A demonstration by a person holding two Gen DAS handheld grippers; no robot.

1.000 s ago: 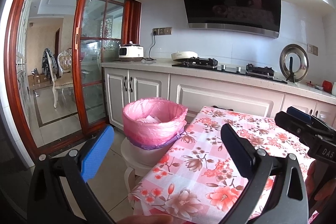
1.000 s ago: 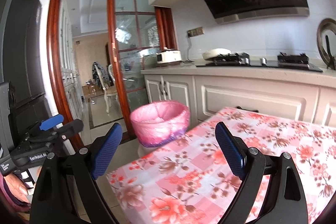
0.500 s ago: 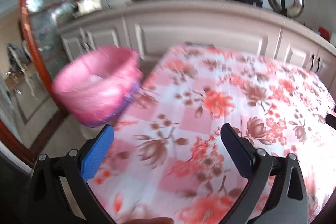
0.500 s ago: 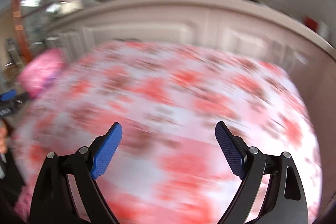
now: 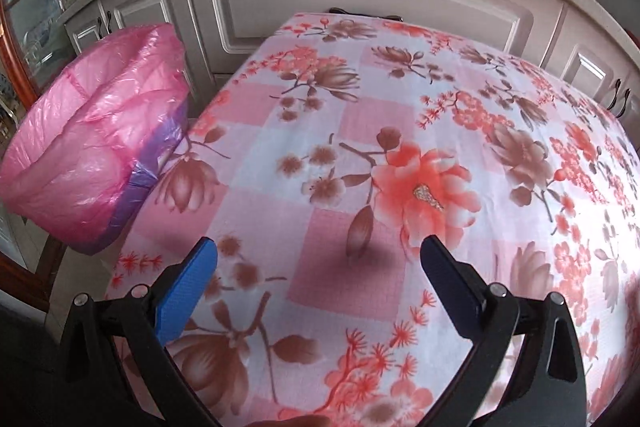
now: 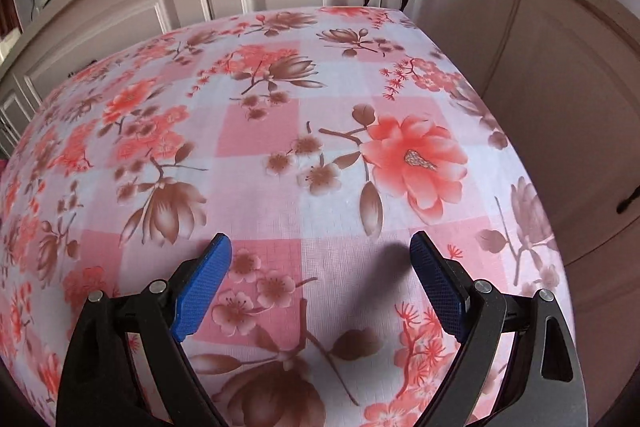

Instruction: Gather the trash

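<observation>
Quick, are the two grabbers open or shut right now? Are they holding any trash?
Left gripper: open, fingers empty above the tablecloth.
Right gripper: open, holding nothing.

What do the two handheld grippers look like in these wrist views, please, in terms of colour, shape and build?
Both look alike. The left gripper and right gripper each have two black plastic arms forming a wide V, with silver round bolt heads at the joints. Each arm ends in a flat, rectangular blue pad with a fine textured surface. No cables, markings or sleeves show.
</observation>
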